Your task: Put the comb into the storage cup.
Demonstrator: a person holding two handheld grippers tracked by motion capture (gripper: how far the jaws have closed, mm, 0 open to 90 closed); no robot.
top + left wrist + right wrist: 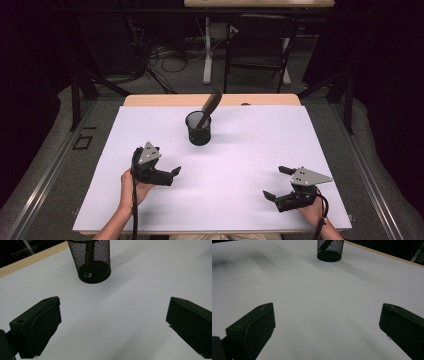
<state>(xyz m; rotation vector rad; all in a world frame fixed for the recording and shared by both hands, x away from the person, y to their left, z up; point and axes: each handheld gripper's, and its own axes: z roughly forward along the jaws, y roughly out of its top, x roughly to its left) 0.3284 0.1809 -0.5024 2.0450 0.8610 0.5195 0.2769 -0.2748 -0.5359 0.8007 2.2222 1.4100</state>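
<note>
From my high view the black mesh cup (pixel 199 129) holds a dark handle (pixel 210 106) leaning out; nearer me, left gripper (pixel 167 172) and right gripper (pixel 276 182) both gape empty.

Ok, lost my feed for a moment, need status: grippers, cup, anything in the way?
Left gripper open, right gripper open, both low over the table. Mesh cup upright mid-table, dark tool leaning inside. Path to cup clear.

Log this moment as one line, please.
left gripper: open, empty | right gripper: open, empty | mesh cup: upright mid-table, dark tool leaning inside | both grippers apart from cup
</note>
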